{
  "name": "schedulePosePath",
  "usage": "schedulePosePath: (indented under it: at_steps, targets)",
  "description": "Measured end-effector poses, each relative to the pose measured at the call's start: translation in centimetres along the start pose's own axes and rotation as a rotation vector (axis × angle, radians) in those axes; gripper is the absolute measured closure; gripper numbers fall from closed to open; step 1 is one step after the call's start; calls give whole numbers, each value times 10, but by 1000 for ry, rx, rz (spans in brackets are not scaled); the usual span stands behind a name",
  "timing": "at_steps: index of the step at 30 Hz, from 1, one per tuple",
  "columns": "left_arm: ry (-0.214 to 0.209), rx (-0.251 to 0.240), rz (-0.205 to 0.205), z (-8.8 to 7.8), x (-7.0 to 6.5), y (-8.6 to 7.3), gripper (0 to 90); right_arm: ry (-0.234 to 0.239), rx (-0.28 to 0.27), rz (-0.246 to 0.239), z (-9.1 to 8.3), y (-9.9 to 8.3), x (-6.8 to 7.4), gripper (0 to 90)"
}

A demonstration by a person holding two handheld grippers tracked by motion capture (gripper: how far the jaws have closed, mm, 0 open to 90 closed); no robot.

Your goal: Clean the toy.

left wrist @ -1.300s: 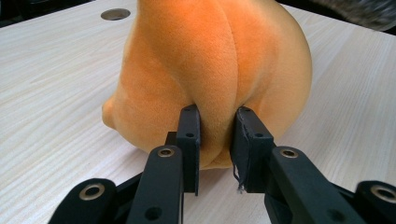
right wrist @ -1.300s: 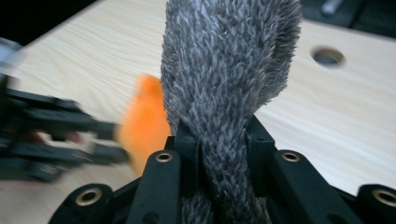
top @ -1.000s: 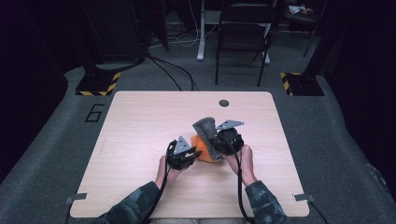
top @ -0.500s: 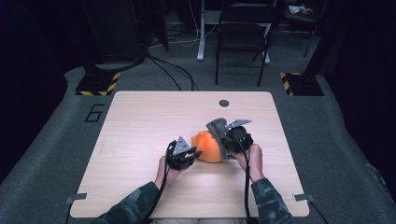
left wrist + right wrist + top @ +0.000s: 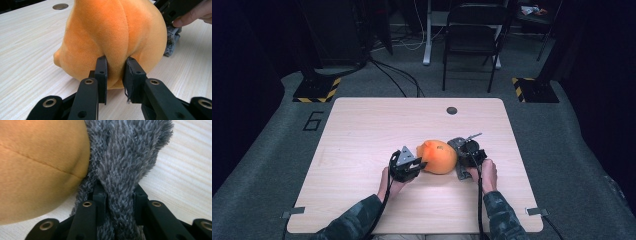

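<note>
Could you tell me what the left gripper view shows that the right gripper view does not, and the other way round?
The left gripper view has the left gripper pinching a fold of the orange plush toy, the table's round hole, and fingers of the other hand. The right gripper view has the right gripper clamped on grey fuzzy fabric, close up. Both share the plush toy, some grey fabric and the wooden table.

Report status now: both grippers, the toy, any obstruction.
Left gripper pinching round orange plush toy. Right gripper clamped on fuzzy grey fabric piece. Nothing obstructing.
</note>
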State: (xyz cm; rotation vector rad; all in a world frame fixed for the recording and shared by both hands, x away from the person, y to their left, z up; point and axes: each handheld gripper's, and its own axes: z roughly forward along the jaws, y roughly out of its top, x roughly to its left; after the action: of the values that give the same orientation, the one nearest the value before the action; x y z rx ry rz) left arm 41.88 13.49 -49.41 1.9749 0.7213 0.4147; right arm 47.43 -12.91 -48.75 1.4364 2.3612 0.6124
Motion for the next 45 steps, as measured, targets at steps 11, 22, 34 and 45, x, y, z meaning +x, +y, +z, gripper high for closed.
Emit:
schedulePosePath:
  at_steps: [11, 22, 34, 45]
  targets:
    - [2, 0, -8, -1, 1, 0, 738, 77, -265, 13, -80, 15, -1, 729]
    - [6, 5, -1, -1, 2, 1, 674, 118, -214, -100, -62, 18, 40, 729]
    - [82, 19, 198, 9, -8, -2, 524, 115, -240, -105, -54, 19, 37, 728]
    - [82, -4, 65, -2, -9, 11, 781, 131, -325, -63, -76, 22, 33, 734]
